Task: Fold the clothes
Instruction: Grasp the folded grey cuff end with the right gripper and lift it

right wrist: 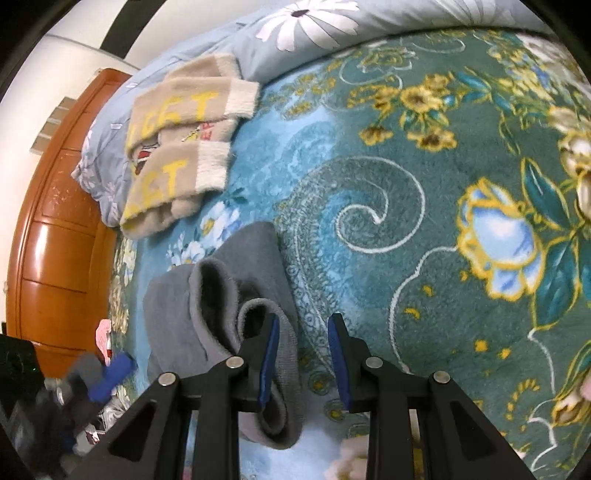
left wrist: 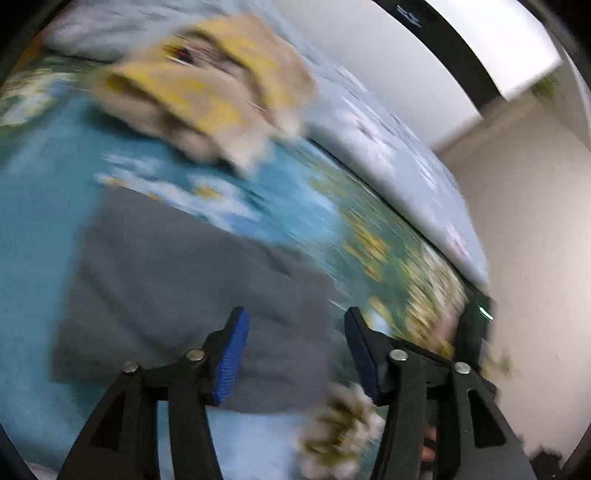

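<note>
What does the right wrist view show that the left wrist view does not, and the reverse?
Only the right wrist view shows the orange wooden cabinet, the daisy-print quilt and the right gripper, open, with the grey garment's edge beside its left finger. Only the left wrist view shows the white wall and the left gripper, open above the grey garment. Both show that garment, the folded beige sweater and the flowered blanket.
</note>
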